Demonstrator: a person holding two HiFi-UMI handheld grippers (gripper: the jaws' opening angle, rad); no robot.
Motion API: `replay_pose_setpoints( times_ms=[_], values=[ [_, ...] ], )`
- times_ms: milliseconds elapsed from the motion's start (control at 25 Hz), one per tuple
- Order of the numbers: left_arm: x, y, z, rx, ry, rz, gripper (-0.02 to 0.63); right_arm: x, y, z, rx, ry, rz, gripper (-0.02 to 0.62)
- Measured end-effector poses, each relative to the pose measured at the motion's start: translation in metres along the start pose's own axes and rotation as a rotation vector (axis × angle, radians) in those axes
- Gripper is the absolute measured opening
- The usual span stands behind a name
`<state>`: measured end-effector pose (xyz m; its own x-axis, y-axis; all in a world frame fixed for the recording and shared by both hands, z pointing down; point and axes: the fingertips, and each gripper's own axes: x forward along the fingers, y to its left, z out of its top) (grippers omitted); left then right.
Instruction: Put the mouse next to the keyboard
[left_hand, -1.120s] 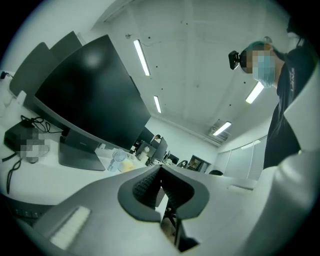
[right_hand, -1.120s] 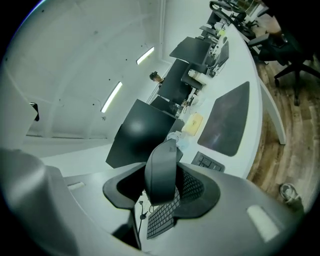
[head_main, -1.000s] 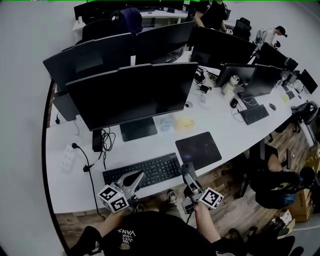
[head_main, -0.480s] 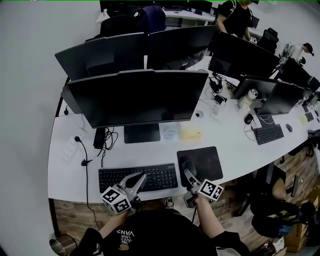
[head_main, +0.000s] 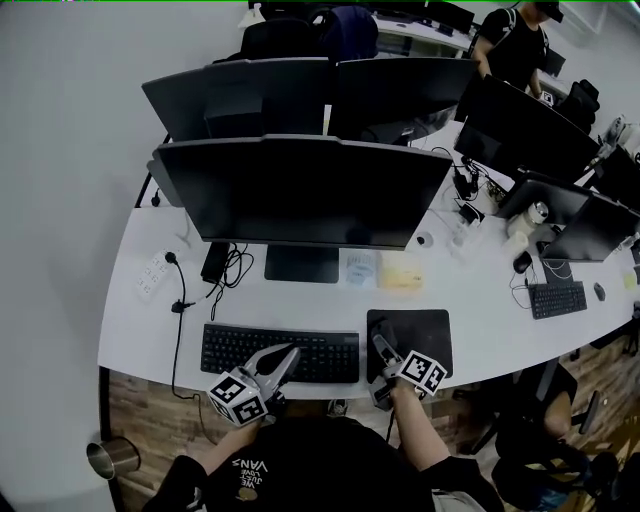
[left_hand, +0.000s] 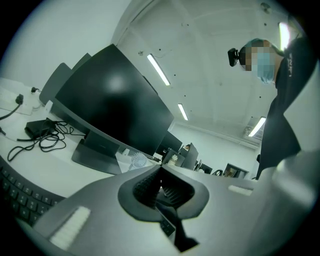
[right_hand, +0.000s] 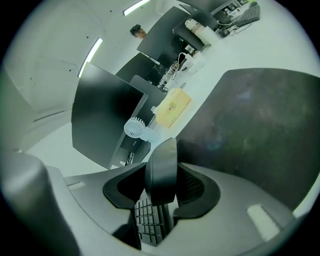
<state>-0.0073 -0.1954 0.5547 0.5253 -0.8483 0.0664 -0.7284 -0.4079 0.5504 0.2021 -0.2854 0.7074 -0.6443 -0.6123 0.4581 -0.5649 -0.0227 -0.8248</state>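
Observation:
A dark grey mouse (right_hand: 161, 167) stands on edge between the jaws of my right gripper (right_hand: 161, 175), which is shut on it. In the head view that gripper (head_main: 381, 346) hovers over the near left corner of the black mouse pad (head_main: 420, 335), just right of the black keyboard (head_main: 280, 352). The right gripper view shows the keyboard's keys (right_hand: 149, 222) under the mouse and the pad (right_hand: 250, 130) ahead. My left gripper (head_main: 290, 353) is at the keyboard's near edge; its jaws (left_hand: 159, 169) are shut with nothing in them.
A big monitor (head_main: 300, 190) stands behind the keyboard, with a power strip (head_main: 155, 272) and cables (head_main: 225, 265) at its left. A yellow box (head_main: 400, 280) lies behind the pad. More monitors and a second keyboard (head_main: 557, 298) are at right. A metal cup (head_main: 108, 458) stands on the floor.
The head camera has swung, so the desk sits further right and lower in the picture. Both grippers keep about the same place by the keyboard and pad; the mouse stays gripped.

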Motion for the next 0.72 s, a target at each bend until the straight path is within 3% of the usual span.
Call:
replay_pose_setpoints(
  times_ms=[400,600,720],
  values=[
    [-0.003,0.007,-0.003,-0.006,0.002,0.016,0.000,0.009,-0.017,-0.008,-0.074,0.088,-0.127,0.206],
    [-0.001,0.007,-0.004,-0.002,0.011,0.001,0.002,0.000,-0.025,-0.001,-0.235,0.094,-0.265,0.266],
    [-0.001,0.009,-0.004,-0.005,0.020,-0.001,0.002,-0.001,-0.026,-0.002,-0.283,0.101,-0.301,0.276]
  ],
)
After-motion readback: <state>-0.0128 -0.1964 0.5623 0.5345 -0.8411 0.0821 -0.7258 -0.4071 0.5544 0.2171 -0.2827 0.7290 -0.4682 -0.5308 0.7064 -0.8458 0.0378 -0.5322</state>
